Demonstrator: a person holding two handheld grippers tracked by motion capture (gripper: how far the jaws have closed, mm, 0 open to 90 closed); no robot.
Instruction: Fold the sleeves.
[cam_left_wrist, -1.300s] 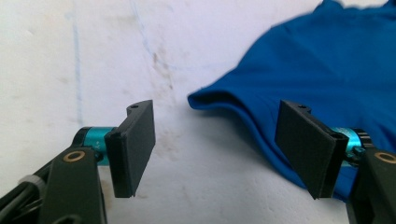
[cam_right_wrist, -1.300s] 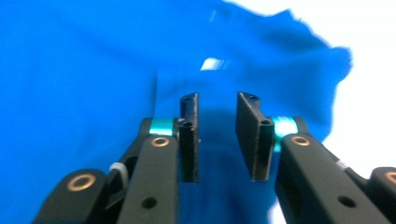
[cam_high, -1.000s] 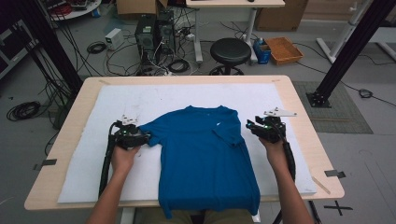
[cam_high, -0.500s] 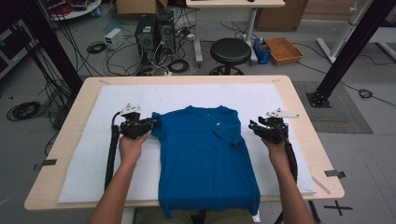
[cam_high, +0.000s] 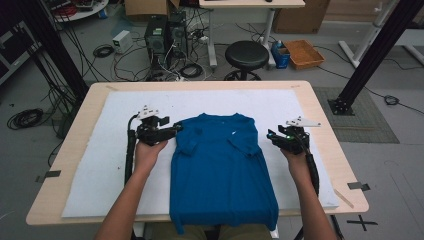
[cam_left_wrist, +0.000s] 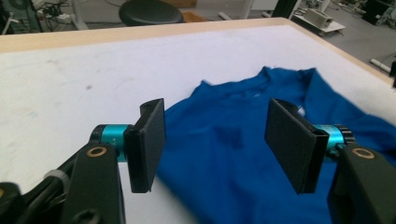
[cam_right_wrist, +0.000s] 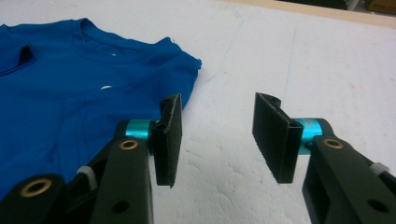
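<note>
Tool on the left (cam_high: 172, 132) stood with its jaws apart and had just been opening, nothing gripped between them; in the left gripper view its tips framed blue cloth lying flat below them. It hung at the shirt's left shoulder, where the sleeve already lay folded in over the body. Right tool (cam_high: 272, 137) also had its jaws apart, opening a little further just then, over bare white mat (cam_high: 100, 165) just beside the shirt's right edge, not touching the cloth.

Blue T-shirt (cam_high: 220, 175) lay flat, front down, on the mat in the middle of the desk (cam_high: 320, 105), collar away from the person, hem hanging slightly over the near edge.

Judgement: the left sleeve fold looked finished, the right side was next. To do it well, the right tool would need to come in low, pinch the outer shoulder edge through both layers, lift just enough to clear, and lay it inward parallel to the left fold. Dragging risked wrinkling the body.
</note>
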